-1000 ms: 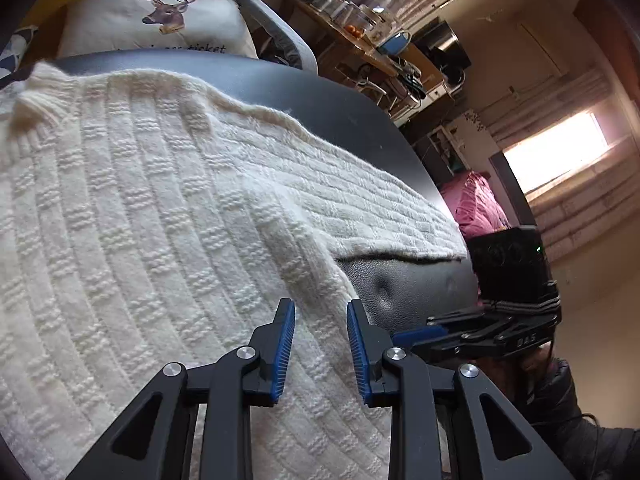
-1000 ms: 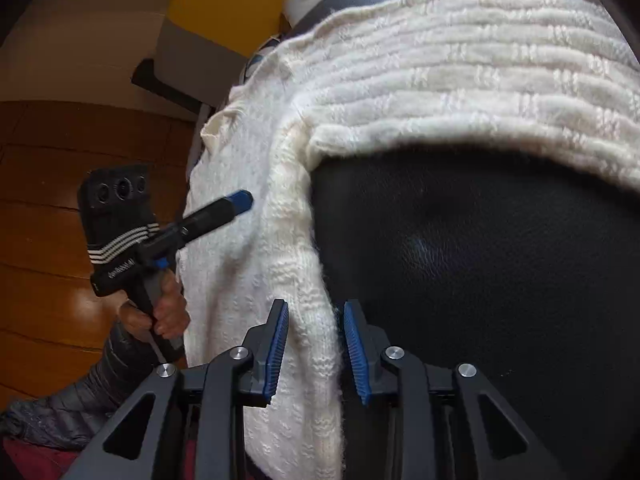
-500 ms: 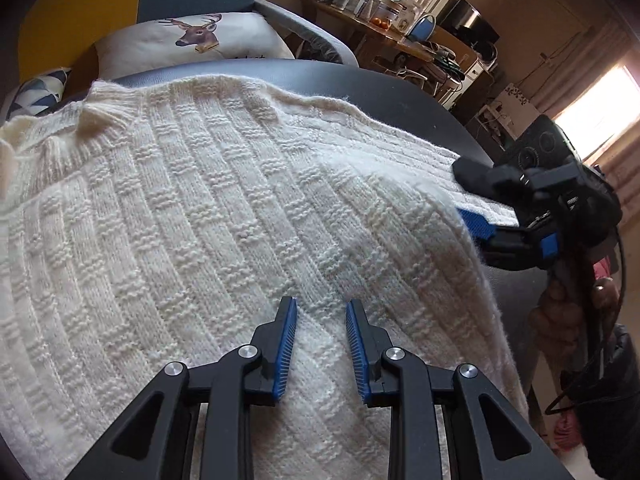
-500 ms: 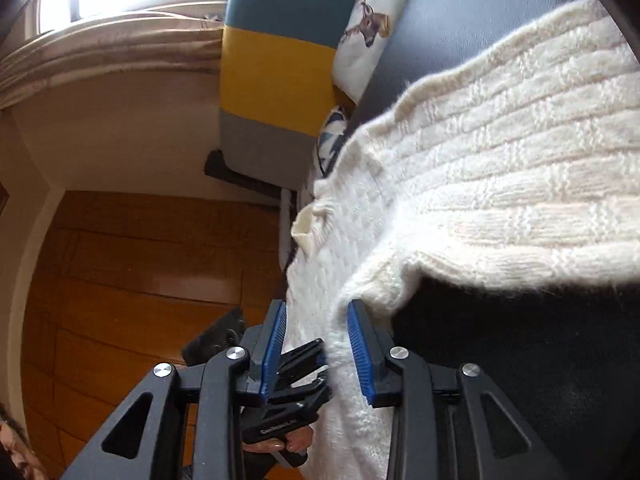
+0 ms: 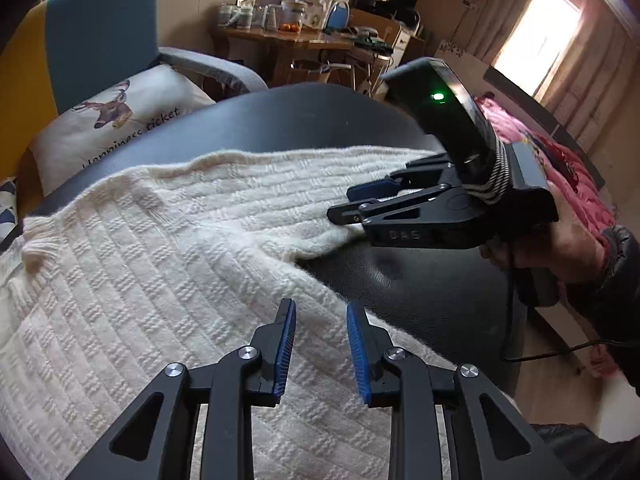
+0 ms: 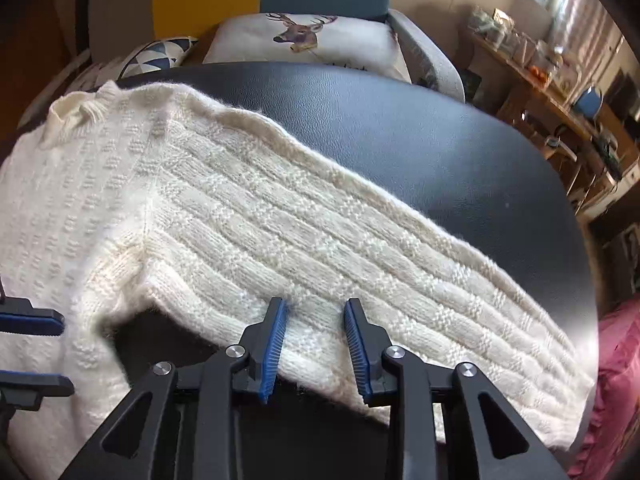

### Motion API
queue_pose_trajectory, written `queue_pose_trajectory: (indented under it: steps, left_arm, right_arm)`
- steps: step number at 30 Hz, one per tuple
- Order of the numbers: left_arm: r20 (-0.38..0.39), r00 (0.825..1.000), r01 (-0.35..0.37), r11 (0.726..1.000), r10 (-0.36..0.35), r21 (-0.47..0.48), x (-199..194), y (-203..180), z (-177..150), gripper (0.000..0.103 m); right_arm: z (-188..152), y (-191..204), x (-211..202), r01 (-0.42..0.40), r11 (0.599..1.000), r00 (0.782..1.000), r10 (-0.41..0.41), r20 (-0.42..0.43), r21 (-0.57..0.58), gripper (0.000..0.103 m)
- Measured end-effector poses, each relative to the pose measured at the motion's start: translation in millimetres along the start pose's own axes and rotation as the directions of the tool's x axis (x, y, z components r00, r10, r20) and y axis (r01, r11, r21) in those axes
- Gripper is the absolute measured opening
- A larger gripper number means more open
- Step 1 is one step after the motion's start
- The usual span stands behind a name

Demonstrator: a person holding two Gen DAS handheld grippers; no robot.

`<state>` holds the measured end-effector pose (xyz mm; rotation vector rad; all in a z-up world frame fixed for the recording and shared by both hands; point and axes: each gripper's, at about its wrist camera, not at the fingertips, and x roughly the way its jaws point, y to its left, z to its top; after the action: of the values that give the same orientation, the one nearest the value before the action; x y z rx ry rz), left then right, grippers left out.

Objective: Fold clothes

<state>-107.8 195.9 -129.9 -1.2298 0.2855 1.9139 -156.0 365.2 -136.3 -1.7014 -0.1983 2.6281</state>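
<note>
A cream knitted sweater lies spread on a black round table, one sleeve stretched out to the right. My left gripper hovers open over the body's side edge below the armpit, with nothing held. My right gripper sits at the sleeve's near edge. Its jaws are closing, knit lies in the gap between them, and the pads do not press on it. In the left wrist view the right gripper points left with its tips on the sleeve, held by a person's hand. The left gripper shows at the left edge.
A deer-print cushion lies on a blue and yellow armchair behind the table. A wooden side table with jars stands further back. Pink bedding is at the right. Bare black table top lies beyond the sleeve.
Both grippers have rolled and shifted. The right gripper has swung from the sweater's hanging side up over the sleeve on the table. The left one has moved toward the armpit edge.
</note>
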Motion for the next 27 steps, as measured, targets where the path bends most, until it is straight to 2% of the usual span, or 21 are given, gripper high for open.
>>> queue_pose_trajectory:
  steps: [2,8,10,12,13,14,15,16,17,20,21,24,26,27]
  left_arm:
    - [-0.077,0.997,-0.01,1.0,0.008,-0.018,20,2,-6,0.027]
    - [-0.044,0.999,0.017,0.998,-0.02,-0.068,19,9,-9,0.027]
    - [-0.04,0.999,0.019,0.998,-0.021,-0.061,16,8,-7,0.027]
    - [-0.022,0.998,0.061,0.996,-0.063,-0.068,8,9,-3,0.027]
    - [-0.005,0.997,0.08,0.993,-0.08,-0.085,1,13,-2,0.027]
    - [0.009,0.997,0.074,0.992,-0.074,-0.1,-4,18,-1,0.027]
    - [0.02,0.998,0.06,0.992,-0.058,-0.114,-8,25,0,0.027]
    - [0.03,0.999,0.046,0.991,-0.043,-0.128,-13,31,1,0.027]
    - [0.037,0.999,0.038,0.989,-0.033,-0.142,-16,38,2,0.027]
    - [0.041,0.999,0.013,0.986,-0.006,-0.167,-19,55,0,0.027]
    - [0.049,0.999,0.016,0.986,-0.008,-0.167,-20,56,-2,0.027]
    - [0.096,0.994,0.065,0.985,-0.05,-0.158,-25,48,-9,0.027]
    - [0.107,0.991,0.096,0.985,-0.081,-0.14,-25,36,-12,0.029]
    - [0.1,0.991,0.101,0.986,-0.089,-0.129,-21,31,-12,0.03]
  right_arm:
    - [4,-4,4,0.031,1.0,1.0,-0.031,0.005,0.002,0.03]
    - [10,-16,12,0.047,0.999,0.999,-0.047,0.01,0.006,0.03]
    - [11,-22,10,0.009,0.999,1.0,-0.009,0.007,0.052,0.03]
    - [12,-28,7,-0.035,0.994,0.999,0.035,0.007,0.101,0.03]
    - [6,-37,1,-0.16,0.971,0.987,0.155,0.042,0.18,0.03]
    - [0,-45,-5,-0.282,0.925,0.959,0.269,0.086,0.253,0.03]
    - [-6,-54,-11,-0.402,0.859,0.916,0.378,0.135,0.319,0.03]
    - [-14,-61,-7,-0.532,0.748,0.842,0.517,0.156,0.396,0.031]
    - [-23,-65,1,-0.609,0.636,0.772,0.614,0.167,0.474,0.031]
    - [-52,-67,18,-0.655,0.449,0.684,0.693,0.225,0.607,0.031]
    - [-57,-64,23,-0.649,0.413,0.676,0.698,0.235,0.639,0.031]
    - [-53,-56,35,-0.641,0.396,0.699,0.654,0.289,0.657,0.031]
    - [-45,-45,35,-0.638,0.451,0.733,0.605,0.311,0.624,0.031]
    - [-35,-34,30,-0.627,0.545,0.761,0.582,0.287,0.556,0.029]
